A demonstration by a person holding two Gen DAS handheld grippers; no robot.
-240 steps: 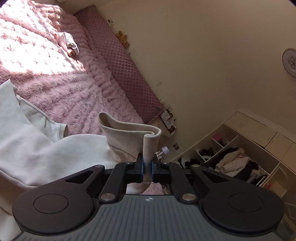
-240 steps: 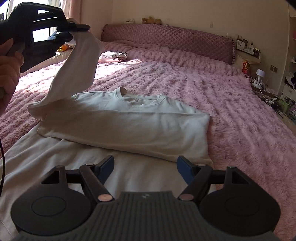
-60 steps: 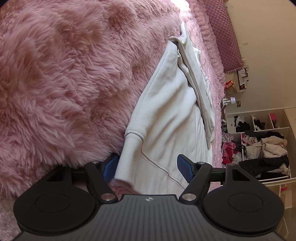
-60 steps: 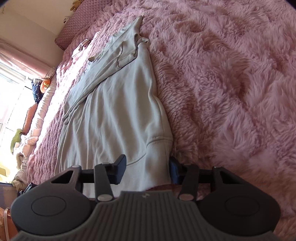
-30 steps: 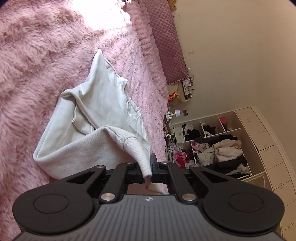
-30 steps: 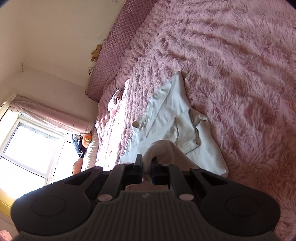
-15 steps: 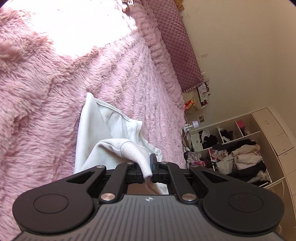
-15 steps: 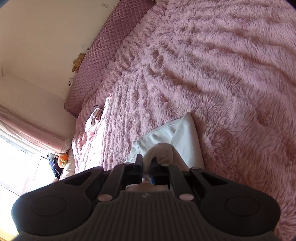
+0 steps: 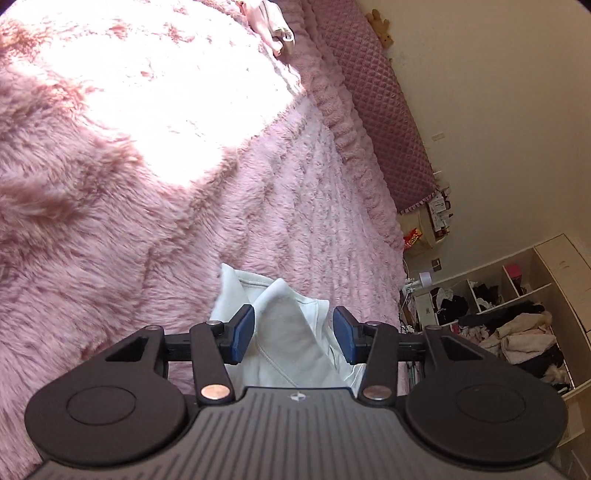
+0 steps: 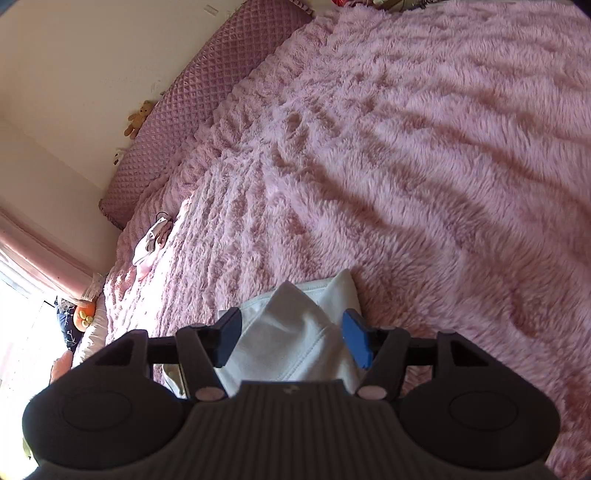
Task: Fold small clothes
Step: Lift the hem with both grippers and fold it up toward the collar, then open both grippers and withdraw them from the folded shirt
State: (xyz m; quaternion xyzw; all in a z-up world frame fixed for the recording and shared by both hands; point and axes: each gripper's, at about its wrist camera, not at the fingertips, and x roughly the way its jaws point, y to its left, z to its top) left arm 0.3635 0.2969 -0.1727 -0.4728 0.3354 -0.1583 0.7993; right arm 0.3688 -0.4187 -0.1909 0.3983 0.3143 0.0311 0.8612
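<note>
Cream sweatshirt (image 9: 291,343) lies on the pink bedspread (image 9: 147,221) between both grippers' just-opened jaws, gripped by neither.

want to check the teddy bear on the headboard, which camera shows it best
The right wrist view: the teddy bear sits unobstructed on top of the headboard, body and limbs visible. The left wrist view shows the same teddy bear at the picture's top edge, smaller.

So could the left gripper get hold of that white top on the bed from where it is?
Probably yes. The left gripper, jaws just opened, has the white top lying between its blue pads, nothing in the way; closing should catch it.
</note>
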